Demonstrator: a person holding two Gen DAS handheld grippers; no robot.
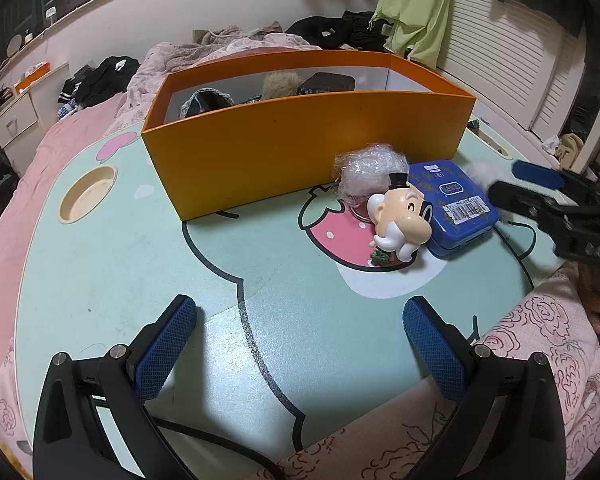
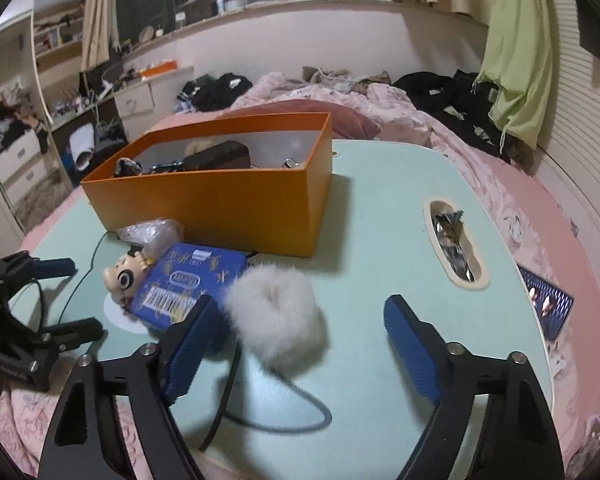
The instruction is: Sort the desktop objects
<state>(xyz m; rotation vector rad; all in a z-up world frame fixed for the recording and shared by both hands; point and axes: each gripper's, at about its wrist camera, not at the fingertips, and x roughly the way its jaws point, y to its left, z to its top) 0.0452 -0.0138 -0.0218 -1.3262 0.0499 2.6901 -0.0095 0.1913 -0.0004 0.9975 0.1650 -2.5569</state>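
Observation:
A white furry puff (image 2: pixel 276 316) lies on the mint-green table (image 2: pixel 380 200) between the fingers of my right gripper (image 2: pixel 300 320), which is open. The puff brushes the left finger (image 2: pixel 192 336) and stands apart from the right one. Behind the puff sit a blue tin (image 2: pixel 192 280), a big-headed figurine (image 2: pixel 126 272) and a crumpled clear plastic ball (image 2: pixel 152 232), in front of the orange box (image 2: pixel 220 200) that holds several items. My left gripper (image 1: pixel 300 308) hangs open over bare table, short of the figurine (image 1: pixel 400 220) and the tin (image 1: pixel 456 204). The right gripper (image 1: pixel 512 184) shows at the far right.
A round cup hole (image 1: pixel 86 194) lies at the table's left, and an oblong slot (image 2: pixel 456 244) with foil scraps at its right. A phone (image 2: pixel 548 304) lies on the pink bedding beside the table. A black cable (image 2: pixel 260 412) loops near the front edge.

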